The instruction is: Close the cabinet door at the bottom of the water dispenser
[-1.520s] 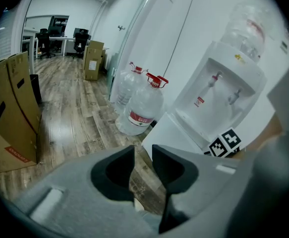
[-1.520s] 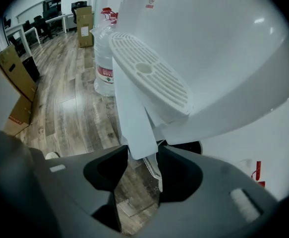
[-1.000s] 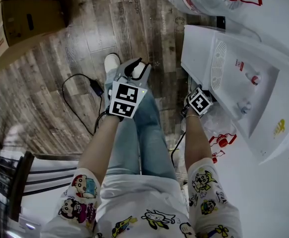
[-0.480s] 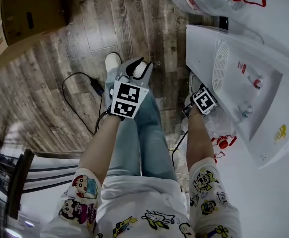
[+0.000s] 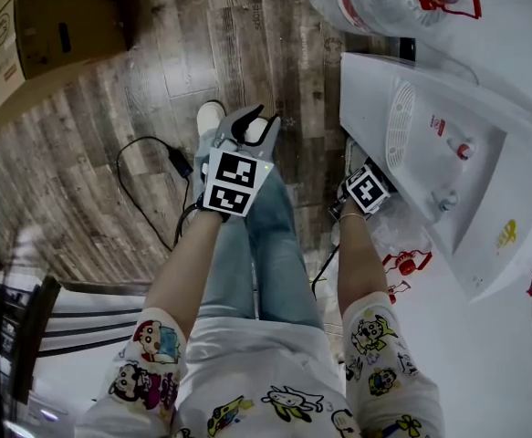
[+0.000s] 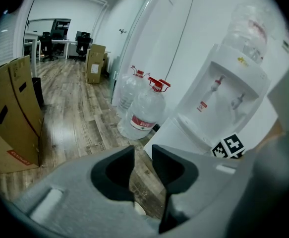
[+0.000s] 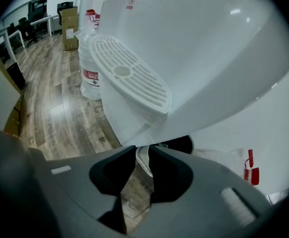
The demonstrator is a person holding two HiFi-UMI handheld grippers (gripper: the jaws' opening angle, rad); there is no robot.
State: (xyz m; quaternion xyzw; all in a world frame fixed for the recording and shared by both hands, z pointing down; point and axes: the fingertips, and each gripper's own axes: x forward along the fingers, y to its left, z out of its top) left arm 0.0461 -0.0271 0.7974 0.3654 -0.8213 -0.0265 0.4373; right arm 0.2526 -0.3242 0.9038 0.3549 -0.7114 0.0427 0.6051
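White water dispenser [image 5: 448,144] stands at the person's right on grey wood-plank floor [image 5: 202,35]; its ribbed drip tray [image 7: 132,81] fills the top of the right gripper view. Right gripper [image 7: 143,155] is low at the base of the unit, marker cube [image 5: 364,190] right against the front panel in the head view. Its jaws are nearly together, with the thin white edge of the cabinet door [image 7: 144,165] in the narrow gap between them, a pad on each side, so it reads as a pinch on the door edge. Dark cabinet opening [image 7: 181,144] shows just right of that edge, so the door isn't flush yet. Left gripper [image 6: 143,155] is held out over the person's jeans, well apart from the dispenser and near a white shoe [image 5: 209,115]. Its jaws stand a small gap apart with nothing between them, only floor showing through. Two spare water bottles with red caps [image 6: 143,114] sit on the floor beside the dispenser. Cardboard box [image 5: 56,16] stands far left, and a black cable [image 5: 147,167] lies on the floor left of the person's legs.
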